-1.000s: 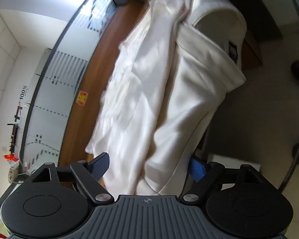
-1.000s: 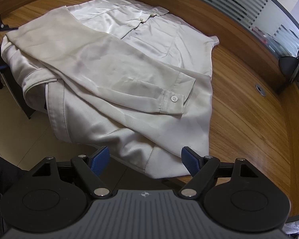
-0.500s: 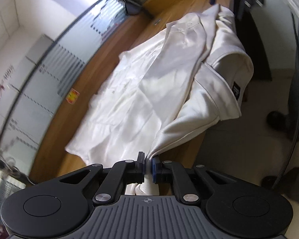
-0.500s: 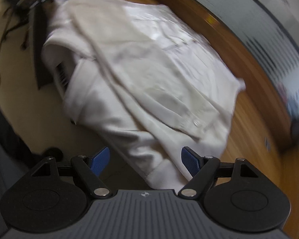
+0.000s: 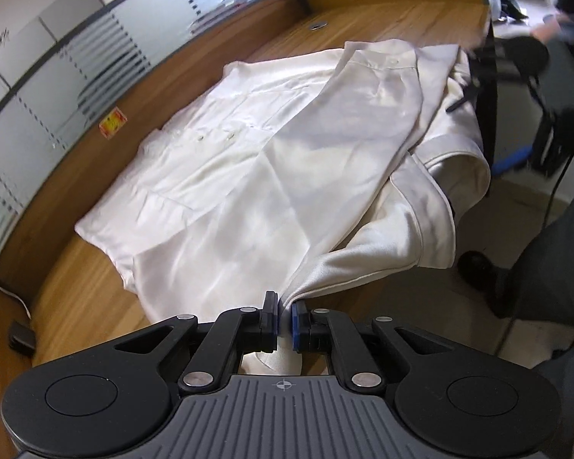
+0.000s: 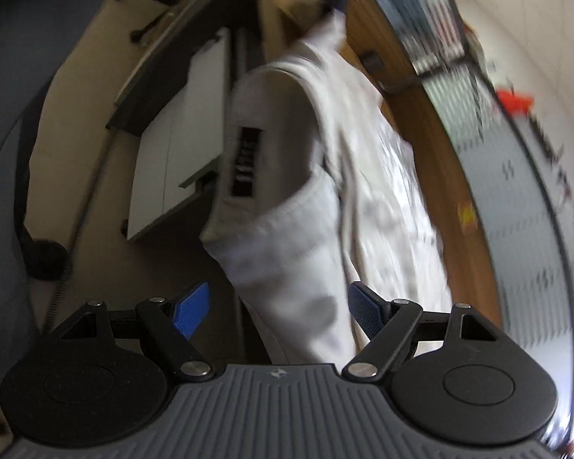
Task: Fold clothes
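A cream satin shirt (image 5: 271, 160) lies spread on the curved wooden table (image 5: 95, 306), its front upward with small buttons showing along the placket. In the left wrist view its long axis runs from the near edge of the table, by the camera, away toward the far right, where a cuffed sleeve (image 5: 379, 65) is folded across the body. The collar (image 5: 436, 206) side spills over the table's right edge and hangs toward the floor.

The left hand-held gripper (image 5: 285, 319) is clenched on a corner of the shirt's fabric at the near table edge; the cloth rises in a taut ridge from between the blue pads (image 5: 295, 321).

The right hand-held gripper (image 6: 279, 306) is released, its blue pads (image 6: 191, 308) spread wide, with the hanging part of the shirt (image 6: 298, 229) between and beyond them; whether they touch the cloth I cannot tell. This view is motion-blurred. A black label (image 6: 247, 162) sits inside the collar, with light lettering too smeared to read.

On the wooden upstand behind the table is a small red and yellow sticker (image 5: 113, 124), its writing too small to read. Frosted glass panels (image 5: 95, 57) with striped bands rise behind it. A small dark object (image 5: 21, 336) rests on the table at the left
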The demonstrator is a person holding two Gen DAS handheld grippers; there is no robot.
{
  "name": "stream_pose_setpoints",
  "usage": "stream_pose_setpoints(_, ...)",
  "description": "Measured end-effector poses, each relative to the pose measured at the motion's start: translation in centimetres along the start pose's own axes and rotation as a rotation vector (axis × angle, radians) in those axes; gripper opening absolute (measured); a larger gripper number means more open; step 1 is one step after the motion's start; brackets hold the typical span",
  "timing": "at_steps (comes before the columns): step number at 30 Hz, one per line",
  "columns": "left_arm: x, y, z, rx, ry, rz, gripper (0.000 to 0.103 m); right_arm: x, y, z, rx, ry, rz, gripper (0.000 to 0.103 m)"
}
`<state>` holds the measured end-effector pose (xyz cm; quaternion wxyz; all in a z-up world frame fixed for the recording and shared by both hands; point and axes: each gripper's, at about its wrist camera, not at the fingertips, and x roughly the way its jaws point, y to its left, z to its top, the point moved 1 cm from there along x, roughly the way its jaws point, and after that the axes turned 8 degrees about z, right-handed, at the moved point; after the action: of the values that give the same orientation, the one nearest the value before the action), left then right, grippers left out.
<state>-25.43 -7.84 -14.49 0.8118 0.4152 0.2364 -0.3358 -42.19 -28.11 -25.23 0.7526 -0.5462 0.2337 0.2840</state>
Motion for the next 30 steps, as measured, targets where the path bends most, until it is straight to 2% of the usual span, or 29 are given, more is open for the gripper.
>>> stream_pose_setpoints(4, 0.1, 0.6, 0.3, -0.028, 0.025, -0.014, 0.009, 1.8, 3.0, 0.2, -0.118, -0.006, -0.093, 0.093)
stream_pose_setpoints(7, 0.2, 0.7, 0.3, -0.025, 0.031, -0.012, 0.009, 3.3, 4.0, 0.3, -0.171, 0.018, -0.178, 0.093)
stream_pose_setpoints(10, 0.4, 0.7, 0.3, -0.023, 0.032, -0.003, 0.009, 3.7, 3.3, 0.7, -0.158, 0.025, -0.186, 0.093)
stream_pose_setpoints(11, 0.4, 0.7, 0.3, -0.026, 0.033, -0.002, 0.009, 3.5, 2.9, 0.8, -0.153, 0.02, -0.187, 0.092)
stream_pose_setpoints(13, 0.3, 0.6, 0.4, -0.028, 0.028, 0.002, 0.009, 2.8, 1.9, 1.0, -0.136, 0.007, -0.176, 0.077)
stream_pose_setpoints(17, 0.0, 0.5, 0.3, -0.027, 0.018, 0.015, 0.009, 0.4, -1.2, 1.1, -0.049, -0.018, -0.117, 0.056)
stream_pose_setpoints(19, -0.1, 0.5, 0.2, -0.037, 0.014, 0.021, 0.009, -0.4, -3.2, 0.9, 0.012, -0.028, -0.085, 0.032)
stream_pose_setpoints(22, -0.4, 0.6, 0.1, -0.054, 0.006, 0.036, 0.009, -1.6, -6.6, 1.1, 0.139, -0.046, -0.016, 0.02)
stream_pose_setpoints(26, -0.8, 1.2, 0.3, -0.084, -0.008, 0.049, 0.008, -2.4, -11.3, 1.4, 0.315, -0.063, 0.102, 0.018)
stream_pose_setpoints(30, -0.7, 2.4, 1.0, -0.149, 0.0, -0.009, 0.008, -2.2, -16.0, 0.9, 0.491, -0.075, 0.269, 0.018)
